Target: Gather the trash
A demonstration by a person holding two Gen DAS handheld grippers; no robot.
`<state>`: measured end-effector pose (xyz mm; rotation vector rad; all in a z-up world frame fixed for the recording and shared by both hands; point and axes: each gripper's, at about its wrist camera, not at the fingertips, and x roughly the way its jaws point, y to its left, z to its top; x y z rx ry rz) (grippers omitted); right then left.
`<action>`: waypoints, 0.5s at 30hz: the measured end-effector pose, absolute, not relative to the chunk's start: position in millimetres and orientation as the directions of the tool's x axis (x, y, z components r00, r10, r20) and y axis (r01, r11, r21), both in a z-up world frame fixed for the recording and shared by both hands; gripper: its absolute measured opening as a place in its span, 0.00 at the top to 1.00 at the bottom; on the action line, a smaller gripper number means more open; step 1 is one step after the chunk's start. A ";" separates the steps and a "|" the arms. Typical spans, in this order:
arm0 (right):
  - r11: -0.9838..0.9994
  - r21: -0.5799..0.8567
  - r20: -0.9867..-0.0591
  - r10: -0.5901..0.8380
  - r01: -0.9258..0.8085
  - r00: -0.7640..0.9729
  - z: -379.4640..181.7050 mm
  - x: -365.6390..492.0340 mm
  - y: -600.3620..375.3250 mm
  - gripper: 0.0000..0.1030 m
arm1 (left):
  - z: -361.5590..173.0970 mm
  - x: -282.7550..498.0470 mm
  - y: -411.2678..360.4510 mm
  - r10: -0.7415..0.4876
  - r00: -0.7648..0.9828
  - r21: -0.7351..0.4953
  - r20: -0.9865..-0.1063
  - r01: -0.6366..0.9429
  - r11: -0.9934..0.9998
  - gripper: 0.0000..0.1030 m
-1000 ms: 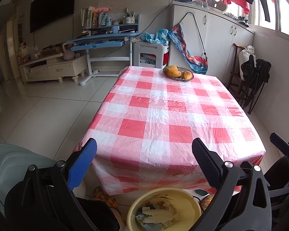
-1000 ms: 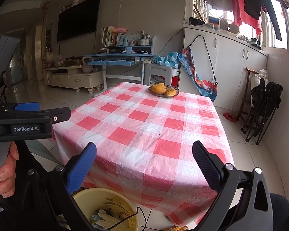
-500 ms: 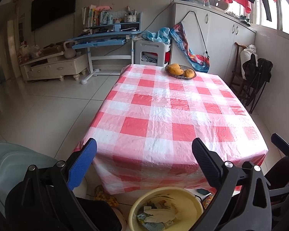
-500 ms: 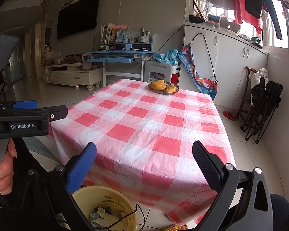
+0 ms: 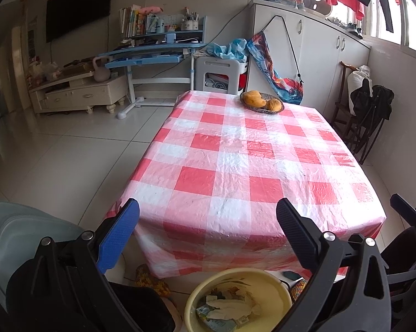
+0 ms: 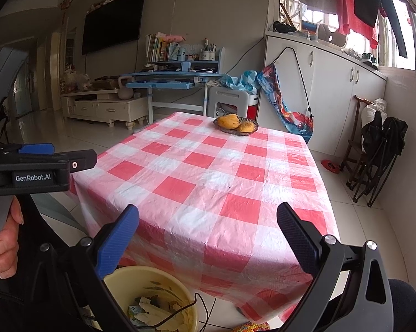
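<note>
A yellow bin (image 5: 237,300) with crumpled paper and wrappers (image 5: 227,308) inside stands on the floor below the near edge of the table (image 5: 249,152). It also shows in the right wrist view (image 6: 152,301). My left gripper (image 5: 208,221) is open and empty, held above the bin and before the table edge. My right gripper (image 6: 208,222) is open and empty, also above the bin. The left gripper's body (image 6: 41,166) shows at the left of the right wrist view.
The table wears a red and white checked cloth. A dish of mangoes (image 5: 261,102) sits at its far end. A grey chair (image 5: 22,238) is at the near left. Folded black chairs (image 5: 369,116) lean at the right wall. A blue desk (image 5: 152,55) stands behind.
Both grippers have drifted slightly, and the view has tilted a little upward. The jaws stay open. Nothing on the table moved.
</note>
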<state>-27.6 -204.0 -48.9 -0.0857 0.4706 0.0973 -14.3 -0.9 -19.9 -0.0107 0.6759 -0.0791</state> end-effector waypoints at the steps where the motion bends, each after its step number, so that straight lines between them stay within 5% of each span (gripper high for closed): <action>1: 0.992 -0.061 -0.456 0.074 -0.114 0.887 -49.0 -27.8 -203.9 0.07 | -19.8 -14.1 -0.7 -0.076 0.777 -0.037 -0.624 0.068 0.997 0.07; 15: 0.991 -0.063 -0.459 0.075 -0.117 0.885 -49.7 -27.2 -203.8 0.07 | -19.7 -13.8 -0.4 -0.076 0.778 -0.036 -0.624 0.068 0.997 0.07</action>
